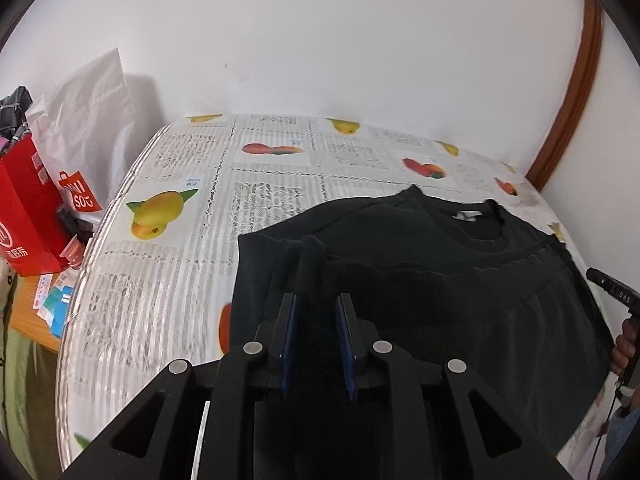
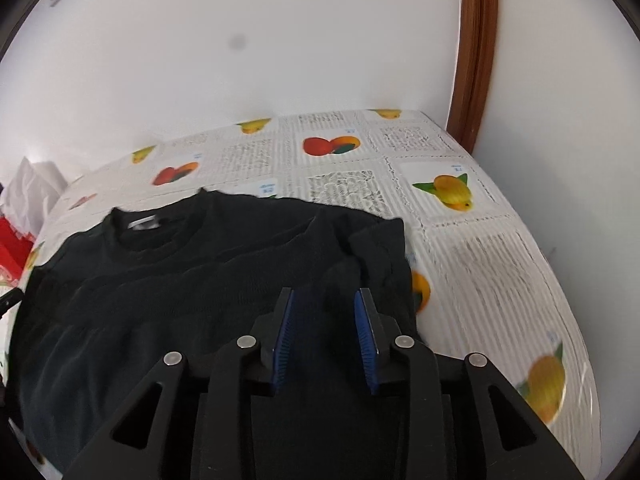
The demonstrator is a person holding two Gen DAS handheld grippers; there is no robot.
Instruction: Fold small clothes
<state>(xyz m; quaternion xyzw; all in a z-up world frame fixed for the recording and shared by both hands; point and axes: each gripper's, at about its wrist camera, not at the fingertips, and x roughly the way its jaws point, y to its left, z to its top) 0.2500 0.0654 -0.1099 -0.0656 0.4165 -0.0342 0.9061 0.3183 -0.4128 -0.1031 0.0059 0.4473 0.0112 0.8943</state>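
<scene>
A: Where is the garment sitting?

B: The black sweatshirt (image 1: 440, 280) is lying on the worktop with the fruit-print cover (image 1: 168, 280), collar (image 2: 160, 228) toward the wall, and its hem looks folded up over the chest.

A: And the fingers?

B: The left gripper (image 1: 317, 304) is hovering over the left edge of the fold, its fingers (image 1: 289, 320) standing a little apart. Dark cloth is showing between them, but I cannot tell whether the pads are pressing it. The right gripper (image 2: 325, 300) is standing wider over the right edge, where a bunched sleeve (image 2: 360, 256) is rising; nothing looks pinched there.

A: So how should this step go?

B: Judging from this, the fold is being let go. Both sides should be coming away evenly, lifting clear so no pad is dragging the layer askew, then flattening that bunched sleeve.
</scene>
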